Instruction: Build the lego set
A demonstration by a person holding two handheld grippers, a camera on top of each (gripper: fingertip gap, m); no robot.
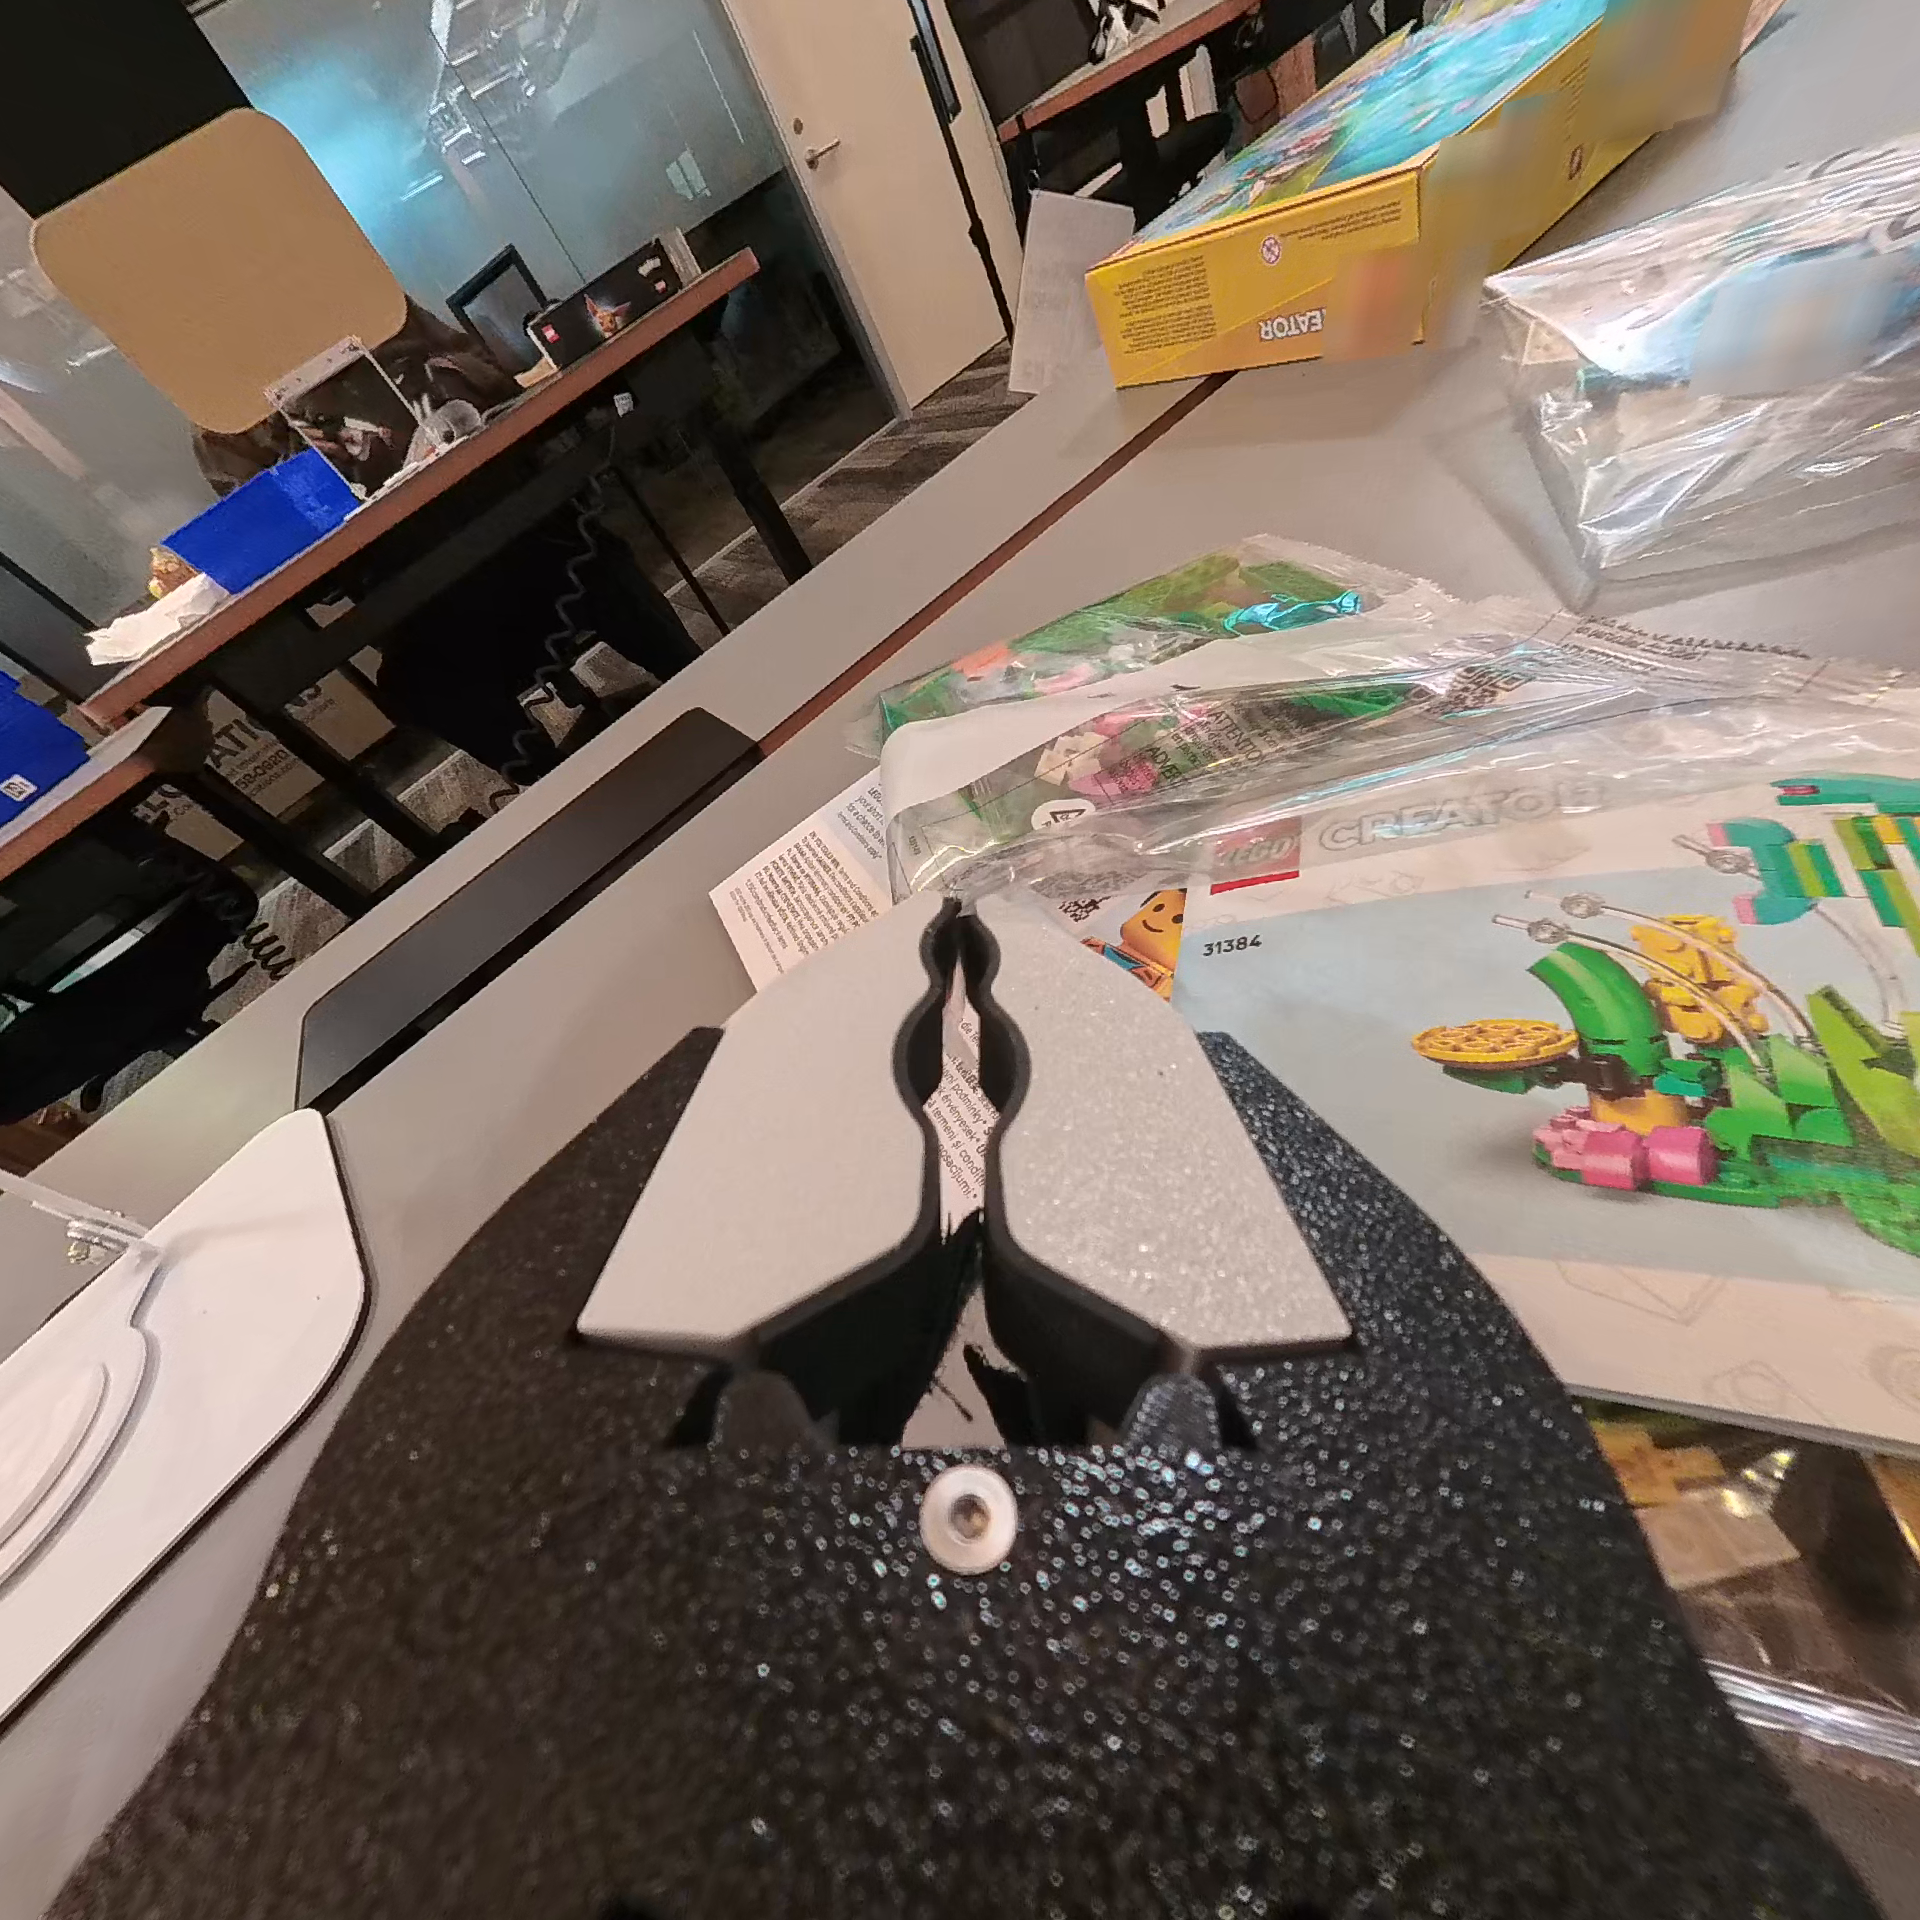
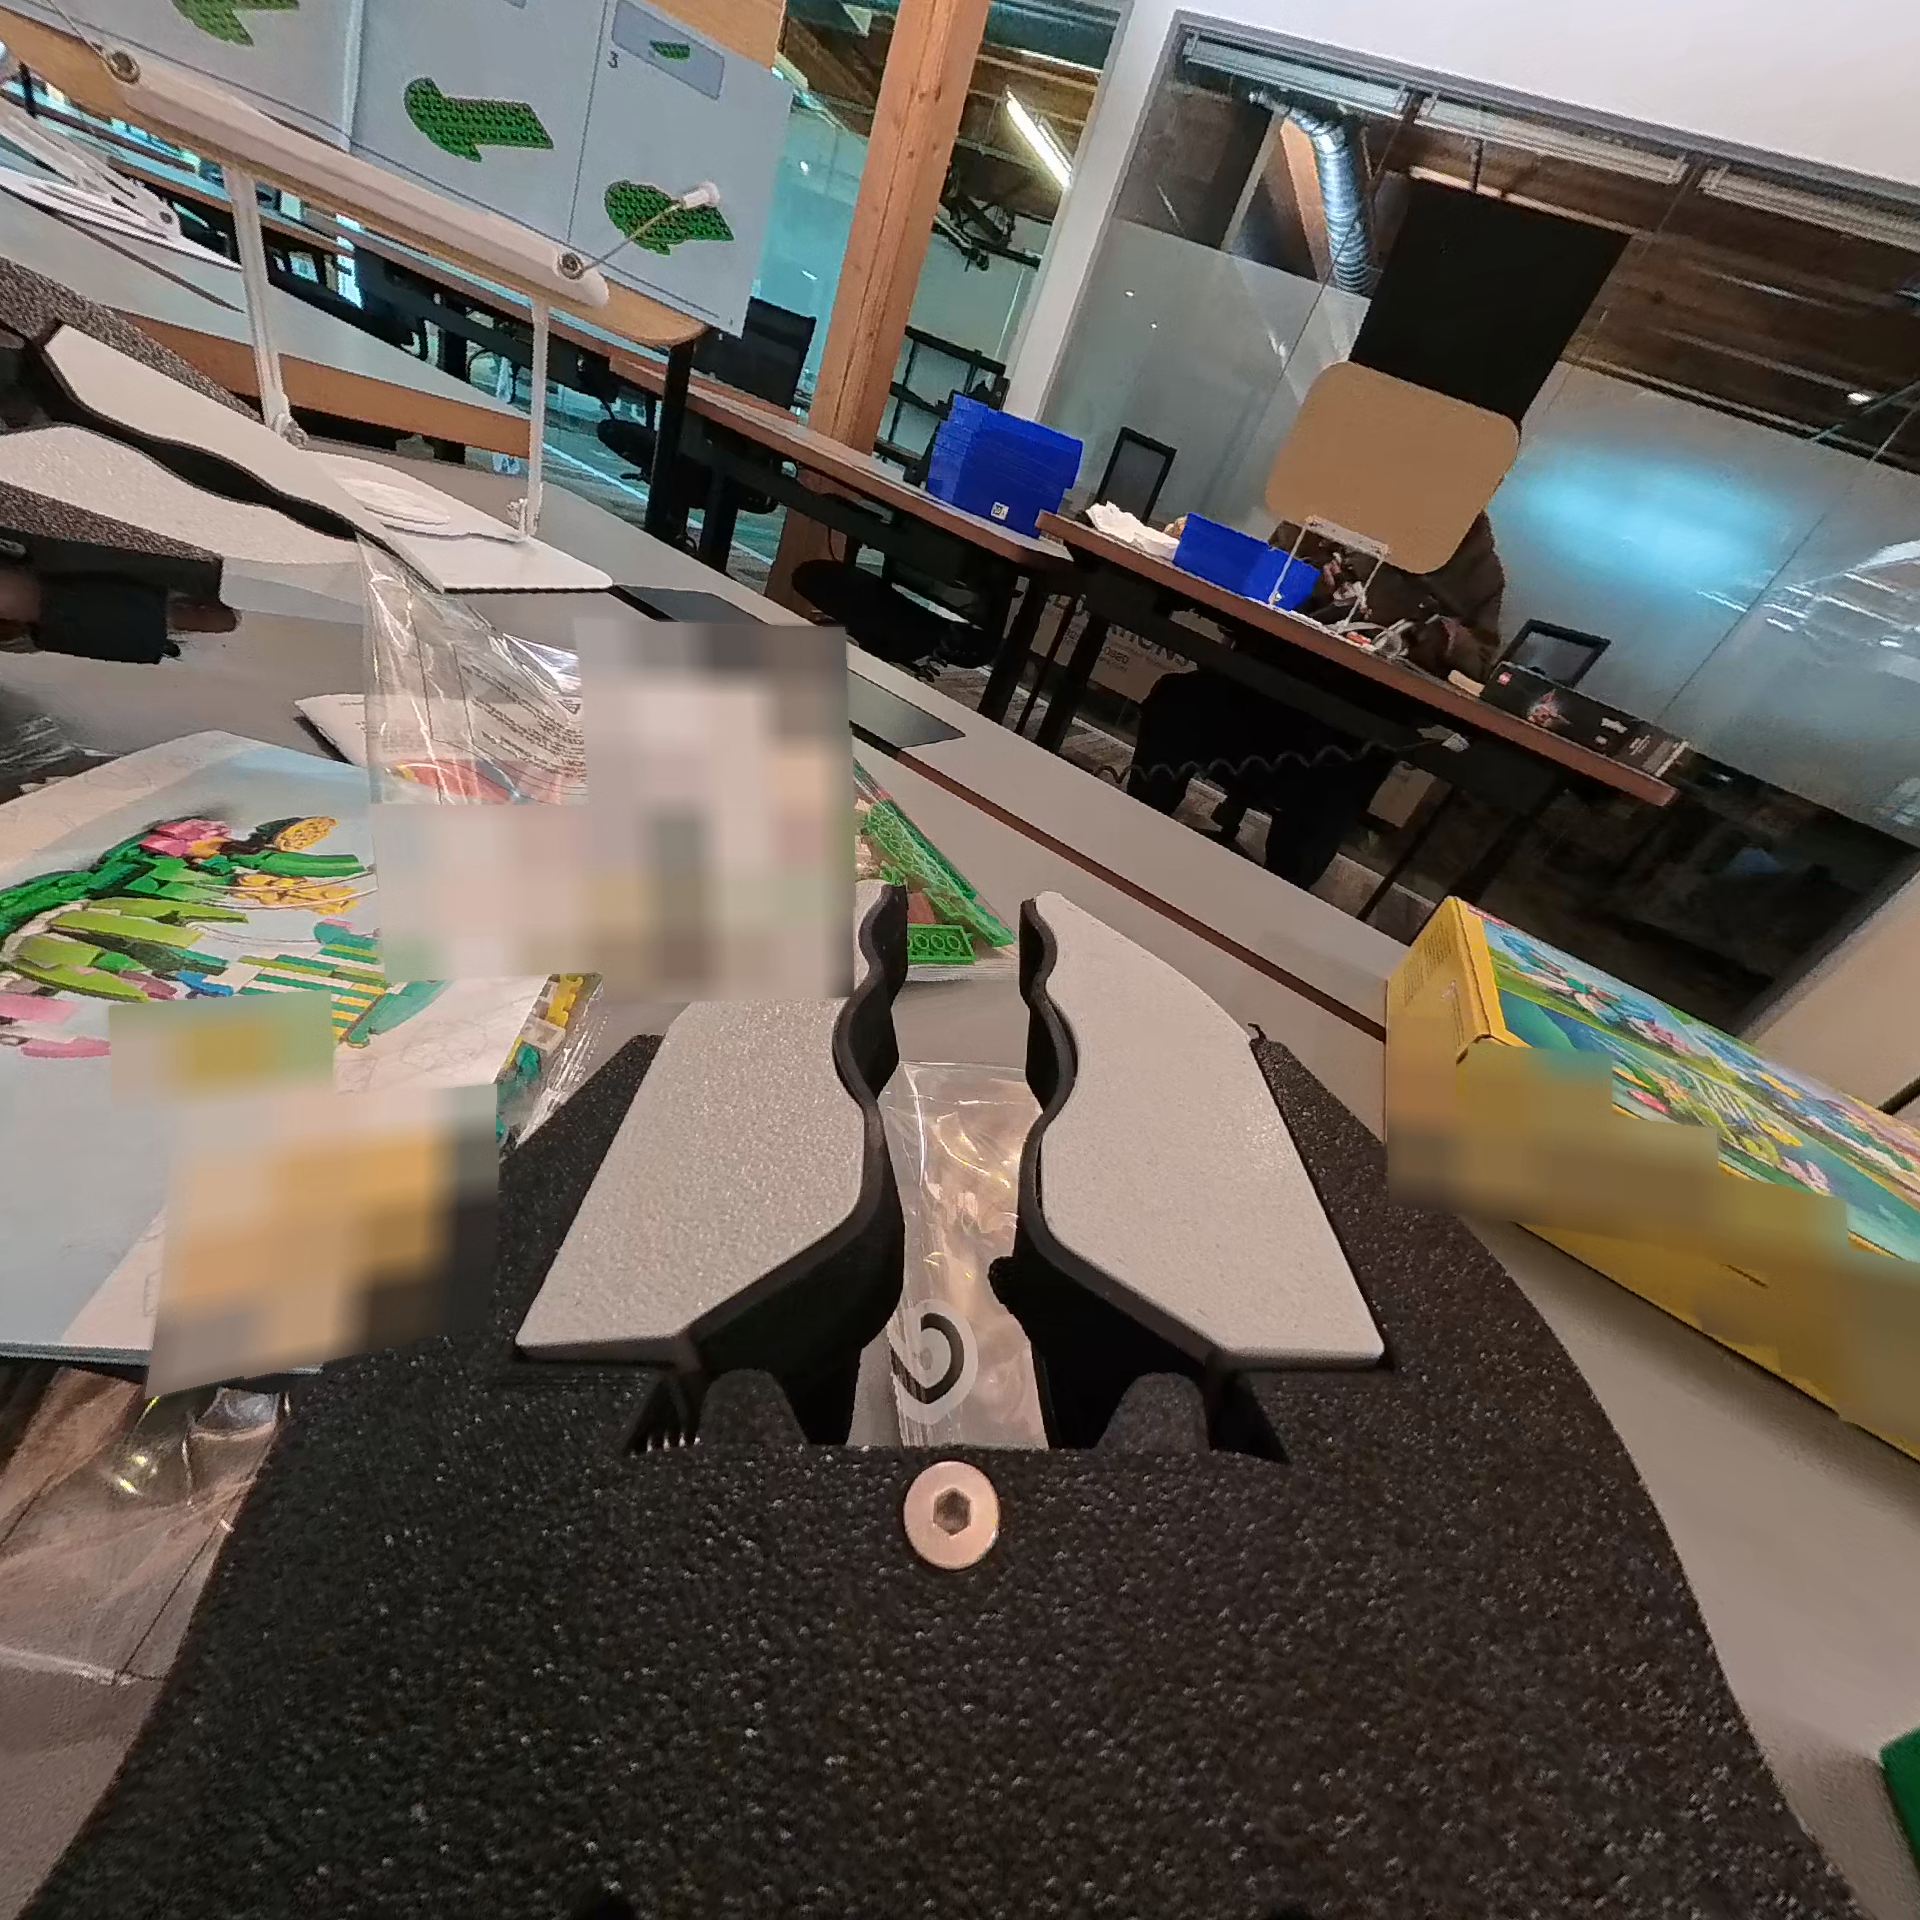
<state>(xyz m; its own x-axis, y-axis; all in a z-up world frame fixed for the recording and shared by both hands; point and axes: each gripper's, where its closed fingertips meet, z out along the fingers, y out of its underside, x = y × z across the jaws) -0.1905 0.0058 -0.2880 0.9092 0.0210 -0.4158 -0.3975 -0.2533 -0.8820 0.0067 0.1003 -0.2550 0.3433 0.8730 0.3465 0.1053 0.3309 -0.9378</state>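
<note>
My left gripper (image 1: 961,920) is shut, its tips pinching the corner of a clear plastic bag (image 1: 1195,748) of green, pink and white Lego pieces. The bag lies over a white leaflet (image 1: 800,894) and the top of the instruction booklet (image 1: 1558,1122). In the right wrist view the left gripper (image 2: 156,488) is at the far left with the bag's clear edge (image 2: 416,644) raised at its tips. My right gripper (image 2: 956,925) is open and empty, its jaws apart above another clear bag (image 2: 945,1195) on the grey table (image 2: 1299,966).
The yellow Lego box (image 1: 1278,281) lies at the table's far side and shows to the right of my right gripper (image 2: 1558,1049). A further clear bag (image 1: 1714,395) sits by it. A white book stand (image 2: 395,197) holds open instructions. A person sits at a far desk.
</note>
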